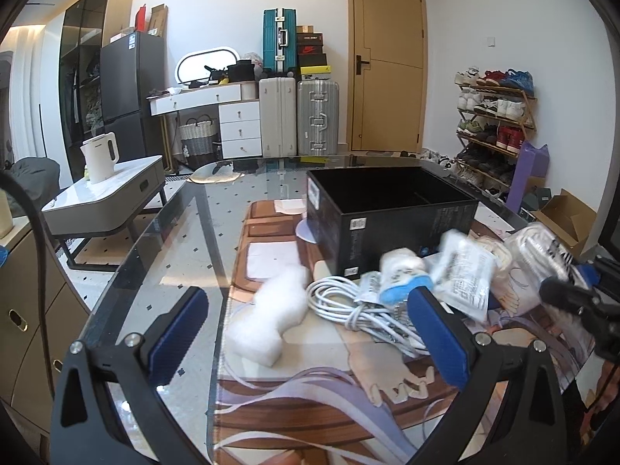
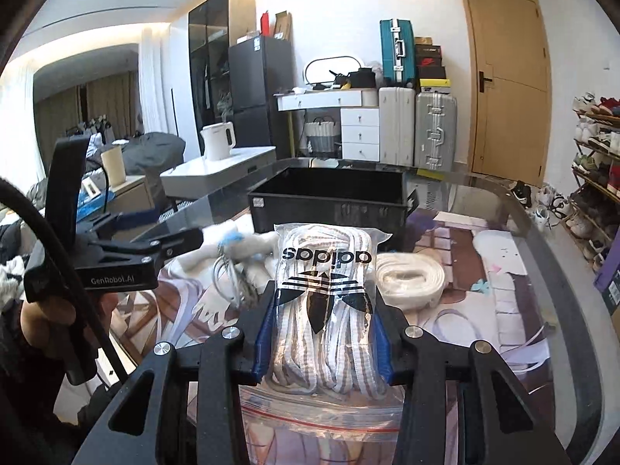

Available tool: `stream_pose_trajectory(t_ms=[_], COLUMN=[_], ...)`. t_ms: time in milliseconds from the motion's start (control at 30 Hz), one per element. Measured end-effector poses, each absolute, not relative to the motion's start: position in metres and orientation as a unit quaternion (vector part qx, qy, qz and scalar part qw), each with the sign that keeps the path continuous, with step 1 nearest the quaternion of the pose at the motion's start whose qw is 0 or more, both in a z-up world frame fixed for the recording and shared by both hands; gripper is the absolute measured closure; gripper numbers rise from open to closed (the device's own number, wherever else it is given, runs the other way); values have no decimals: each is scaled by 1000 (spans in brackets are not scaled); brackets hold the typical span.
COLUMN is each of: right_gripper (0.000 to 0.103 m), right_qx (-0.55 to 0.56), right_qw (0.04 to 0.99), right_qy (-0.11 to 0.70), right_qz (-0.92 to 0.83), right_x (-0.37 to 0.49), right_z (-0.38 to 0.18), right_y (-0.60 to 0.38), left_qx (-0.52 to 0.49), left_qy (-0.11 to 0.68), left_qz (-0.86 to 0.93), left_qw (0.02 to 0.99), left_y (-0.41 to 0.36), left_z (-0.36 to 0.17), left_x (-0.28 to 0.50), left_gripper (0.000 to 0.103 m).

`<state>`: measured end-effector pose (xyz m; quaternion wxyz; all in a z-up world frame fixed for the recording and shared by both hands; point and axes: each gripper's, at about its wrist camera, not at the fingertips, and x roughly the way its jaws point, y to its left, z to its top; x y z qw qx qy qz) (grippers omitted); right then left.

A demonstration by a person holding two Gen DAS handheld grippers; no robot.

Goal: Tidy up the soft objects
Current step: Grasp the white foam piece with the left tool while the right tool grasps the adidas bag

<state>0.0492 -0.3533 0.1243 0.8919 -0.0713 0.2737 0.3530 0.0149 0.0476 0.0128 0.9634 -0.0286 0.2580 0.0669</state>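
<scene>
Already the right gripper [image 2: 324,333] is clamped on the clear plastic adidas bag of striped white-and-tan laces [image 2: 324,283], pads pressed into both sides. The bag's long axis runs straight ahead along the fingers, toward the open black rectangular box [image 2: 329,209] at the far edge of the glass table [image 2: 550,209]. So the carry looks like a short forward lift, and this hand is the better placed. The left gripper [image 1: 306,333] is spread wide and empty, poised above the white fluffy cloth [image 1: 271,321] and coiled white cable [image 1: 348,302] near the table's near edge.
</scene>
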Motion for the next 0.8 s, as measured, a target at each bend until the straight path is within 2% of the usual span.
stream_pose_trajectory(t_ms=[300,633,700,800], right_gripper=[61,61,61,61], right_qx=[-68,-59,-61,-64], right_qw=[893,895,895,894], right_qy=[273,271,272,273], right_qz=[351,348,348,349], right_x=[52,57,56,56], right_z=[123,124,124,124], right_y=[-355,-358,-357,-355], left_qx=[-25,-9,-10,-9], left_qy=[280,359,370,384], left_qz=[91,90,81,67], left_qw=[955,929,925,921], left_y=[70,77,76,75], left_z=[6,-12,-15,-19], left_x=[21,52,55,60], left_gripper=[0,1,8,24])
